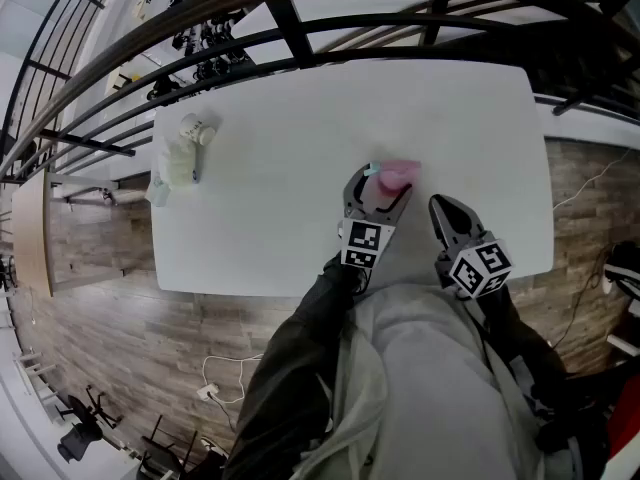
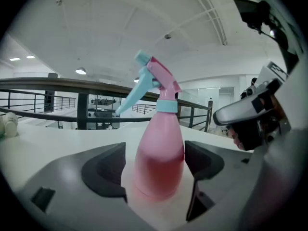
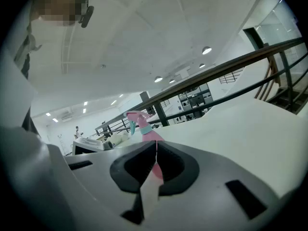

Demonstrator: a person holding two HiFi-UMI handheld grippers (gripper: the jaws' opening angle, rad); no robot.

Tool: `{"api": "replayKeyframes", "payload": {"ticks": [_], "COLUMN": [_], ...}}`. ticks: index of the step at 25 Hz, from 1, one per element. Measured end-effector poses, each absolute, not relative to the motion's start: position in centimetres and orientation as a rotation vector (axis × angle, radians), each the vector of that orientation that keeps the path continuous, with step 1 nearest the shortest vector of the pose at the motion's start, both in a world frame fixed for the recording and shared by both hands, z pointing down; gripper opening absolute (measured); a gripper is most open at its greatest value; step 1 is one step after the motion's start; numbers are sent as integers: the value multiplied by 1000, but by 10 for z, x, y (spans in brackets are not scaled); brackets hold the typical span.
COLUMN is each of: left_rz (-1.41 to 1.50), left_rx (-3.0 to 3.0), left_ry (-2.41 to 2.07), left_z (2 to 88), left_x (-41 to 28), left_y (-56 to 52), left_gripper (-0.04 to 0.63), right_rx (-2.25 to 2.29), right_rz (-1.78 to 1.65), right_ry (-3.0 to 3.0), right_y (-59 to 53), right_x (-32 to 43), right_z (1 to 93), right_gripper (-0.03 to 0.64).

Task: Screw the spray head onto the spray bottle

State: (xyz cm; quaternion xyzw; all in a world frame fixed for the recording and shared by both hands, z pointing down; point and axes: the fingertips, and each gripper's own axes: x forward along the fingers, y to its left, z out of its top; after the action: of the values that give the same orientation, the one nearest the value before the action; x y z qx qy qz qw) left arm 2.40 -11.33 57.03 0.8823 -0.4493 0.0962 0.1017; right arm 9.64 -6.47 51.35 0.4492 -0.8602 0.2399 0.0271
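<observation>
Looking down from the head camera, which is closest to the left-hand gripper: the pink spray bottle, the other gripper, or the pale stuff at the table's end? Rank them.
1. Pink spray bottle: standing between the open fingers of the left gripper.
2. Right gripper: just to the right, fingers shut.
3. Pale items: far off at the left end of the table.

light: bright, even, ceiling lamps [image 3: 206, 50] | shadows: faint | edges: fisheye bend, dark vignette | blur: near bottle [image 2: 160, 162] soft
</observation>
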Motion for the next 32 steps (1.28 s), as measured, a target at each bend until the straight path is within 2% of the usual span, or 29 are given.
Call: {"api": "replayKeyframes", "payload": {"ticks": [7, 11, 15, 21, 26, 32], "left_rz": [431, 409, 436, 470, 498, 496], "left_rx": [2658, 2646, 2700, 2838, 2837, 2806], "left_ry": [-1316, -1322, -1245, -994, -982, -1019], "left_z": [605, 603, 598, 573, 573, 576], "left_x": [52, 57, 52, 60, 53, 47], "left_y": [-120, -125, -115, -76, -61, -62], "left_gripper": [374, 374, 374, 374, 374, 374], "right_rx": [1365, 1233, 1104, 692, 585, 529], "right_rz": [721, 590, 444, 151, 4, 104], "right_ry": [-2696, -2727, -2734, -2740, -2792, -2817], "right_y": [-59, -54, -57, -54, -56, -41], "right_x": [115, 107, 96, 66, 39, 29], "right_z": [508, 506, 500, 481, 449, 447], "right_gripper": [5, 171, 245, 249, 249, 249]}}
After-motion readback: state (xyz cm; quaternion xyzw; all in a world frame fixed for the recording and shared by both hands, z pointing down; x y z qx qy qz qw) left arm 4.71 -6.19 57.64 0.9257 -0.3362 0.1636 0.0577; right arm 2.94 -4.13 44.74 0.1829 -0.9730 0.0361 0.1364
